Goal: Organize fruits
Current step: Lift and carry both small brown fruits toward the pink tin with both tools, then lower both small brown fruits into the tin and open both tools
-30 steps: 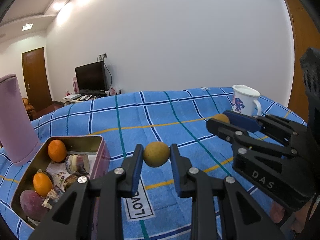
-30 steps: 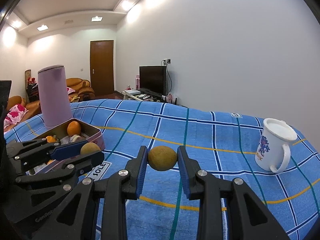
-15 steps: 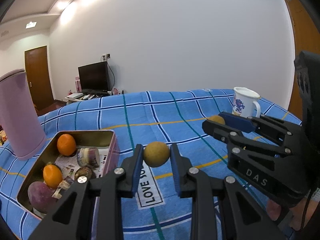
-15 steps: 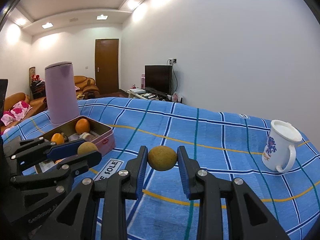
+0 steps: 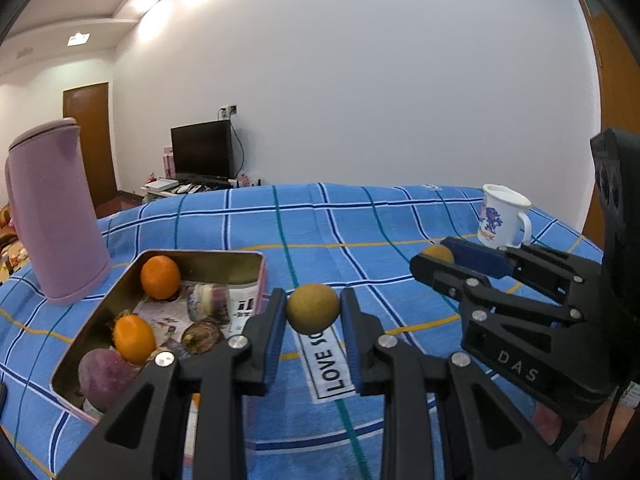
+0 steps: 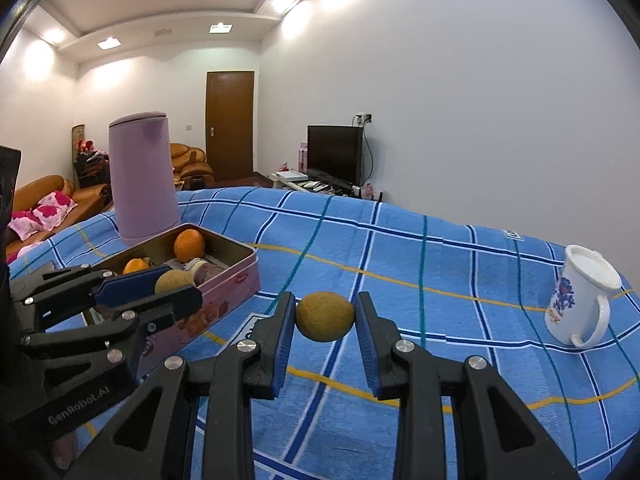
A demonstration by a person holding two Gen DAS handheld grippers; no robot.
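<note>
- Left wrist view: looks forward and slightly down along the left gripper [image 5: 313, 308], close above the blue checked tablecloth [image 5: 360, 224], facing a white wall.
- Right wrist view: looks forward along the right gripper [image 6: 325, 316], angled toward the brown wooden door [image 6: 229, 124].
- Shared: the open pink rectangular tin [image 5: 262, 280] [image 6: 236, 276], tall lilac jug [image 5: 56, 216] [image 6: 142, 180], white floral mug [image 5: 502, 216] [image 6: 580, 300], black television [image 5: 202, 150] [image 6: 334, 152]; each camera sees the other gripper.

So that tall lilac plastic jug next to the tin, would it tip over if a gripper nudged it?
The tall lilac plastic jug looks top-heavy in shape and stands on soft blue checked cloth, so a high nudge could probably tip it. Its base flares slightly, which may help. Its smooth sides look slippery.
</note>
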